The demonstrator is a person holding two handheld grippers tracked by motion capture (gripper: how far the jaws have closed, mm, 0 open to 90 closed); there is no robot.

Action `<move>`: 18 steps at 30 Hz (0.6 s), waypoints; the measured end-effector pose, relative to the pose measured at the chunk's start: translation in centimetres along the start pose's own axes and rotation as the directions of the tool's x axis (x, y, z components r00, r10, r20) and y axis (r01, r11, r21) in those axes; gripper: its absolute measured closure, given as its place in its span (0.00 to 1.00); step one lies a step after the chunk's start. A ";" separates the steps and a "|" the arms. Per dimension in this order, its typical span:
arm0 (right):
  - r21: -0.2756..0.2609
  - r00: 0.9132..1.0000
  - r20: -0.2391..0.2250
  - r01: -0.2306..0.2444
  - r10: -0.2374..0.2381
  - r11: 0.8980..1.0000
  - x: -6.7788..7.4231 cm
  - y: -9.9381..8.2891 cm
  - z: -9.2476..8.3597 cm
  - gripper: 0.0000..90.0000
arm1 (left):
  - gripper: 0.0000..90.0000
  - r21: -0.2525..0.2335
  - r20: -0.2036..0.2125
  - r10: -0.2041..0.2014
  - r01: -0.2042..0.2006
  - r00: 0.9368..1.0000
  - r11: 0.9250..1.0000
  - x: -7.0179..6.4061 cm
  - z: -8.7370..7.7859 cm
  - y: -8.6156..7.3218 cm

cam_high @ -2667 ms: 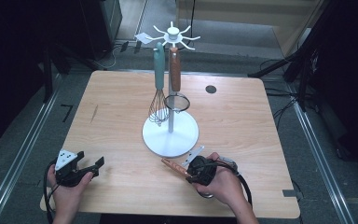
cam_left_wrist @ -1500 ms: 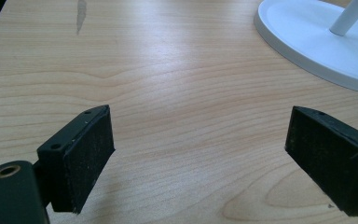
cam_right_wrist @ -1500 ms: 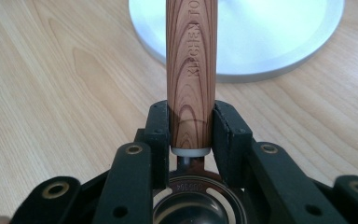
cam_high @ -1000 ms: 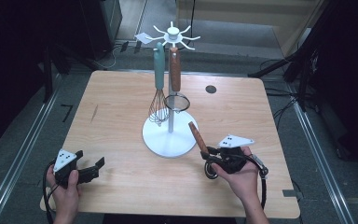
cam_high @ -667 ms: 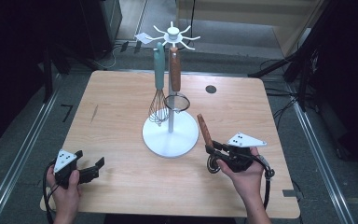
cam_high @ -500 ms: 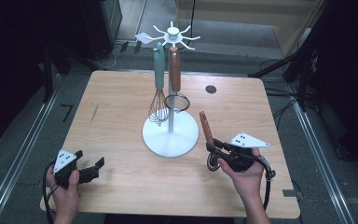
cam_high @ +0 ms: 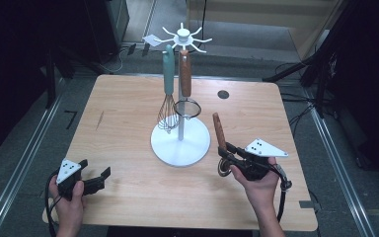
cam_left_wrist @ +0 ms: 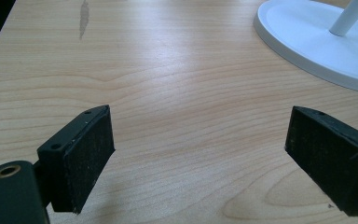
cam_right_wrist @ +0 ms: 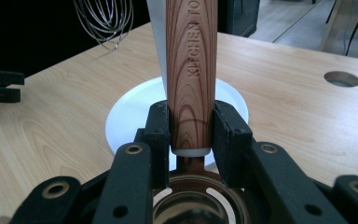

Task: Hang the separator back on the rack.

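The wooden handle [cam_right_wrist: 189,70] runs past the top edge.

A light wooden table [cam_high: 128,108] is standing on a grey floor [cam_high: 24,148]. Black cables [cam_high: 296,113] are trailing past it, and darkness is surrounding both sides.

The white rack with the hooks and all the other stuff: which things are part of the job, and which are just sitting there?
Part of the job:
- wooden-handled utensil, clamped in the right hand-held gripper
- white rack, which has free hooks

Just sitting there:
- whisk, hanging on the rack
- strainer, hanging beside it
- left hand-held gripper, open on the table
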State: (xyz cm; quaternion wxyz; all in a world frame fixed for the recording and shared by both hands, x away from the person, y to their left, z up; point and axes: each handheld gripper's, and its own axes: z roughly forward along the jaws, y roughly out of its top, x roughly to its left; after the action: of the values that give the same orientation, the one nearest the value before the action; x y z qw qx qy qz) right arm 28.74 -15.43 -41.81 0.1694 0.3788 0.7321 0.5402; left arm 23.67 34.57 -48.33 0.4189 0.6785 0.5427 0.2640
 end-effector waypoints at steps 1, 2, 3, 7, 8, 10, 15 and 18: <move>-0.006 1.000 0.002 -0.001 0.001 1.000 0.1 0.1 -0.1 0.79 | 0.09 0.000 -0.001 0.001 -0.001 1.000 1.000 0.0 0.0 0.0; -0.011 1.000 0.003 -0.004 0.004 1.000 0.1 0.2 -0.1 0.79 | 0.09 -0.003 -0.002 0.001 -0.001 1.000 1.000 0.0 0.0 0.0; -0.022 1.000 0.007 -0.005 0.005 1.000 0.2 0.3 -0.2 0.79 | 0.09 -0.003 -0.002 0.001 -0.001 1.000 1.000 0.0 0.0 0.0; -0.054 1.000 0.012 -0.005 0.006 0.999 0.3 0.8 -0.7 0.79 | 0.09 -0.007 -0.001 -0.002 0.002 1.000 1.000 0.0 -0.1 0.0; -0.062 1.000 0.013 -0.005 0.005 0.998 0.3 1.0 -0.8 0.79 | 0.09 -0.007 -0.002 -0.004 0.004 1.000 1.000 0.0 -0.1 0.0; -0.081 1.000 0.016 0.007 -0.005 0.997 0.6 1.4 -1.1 0.79 | 0.09 -0.009 0.002 -0.011 0.011 1.000 1.000 0.1 -0.1 0.0; -0.123 1.000 0.010 0.021 -0.020 0.992 1.4 2.3 -1.5 0.79 | 0.09 -0.009 -0.007 -0.018 0.018 1.000 1.000 0.2 -0.1 0.0; -0.145 1.000 0.007 0.027 -0.026 0.989 1.6 3.0 -1.9 0.79 | 0.09 -0.012 -0.007 -0.012 0.012 1.000 1.000 0.1 -0.1 0.0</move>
State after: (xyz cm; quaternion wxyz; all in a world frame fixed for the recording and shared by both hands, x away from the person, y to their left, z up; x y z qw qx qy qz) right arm 27.56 -15.09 -38.13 0.2055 0.3571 0.6953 0.5889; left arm 23.58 34.70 -48.32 0.4225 0.6717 0.5467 0.2674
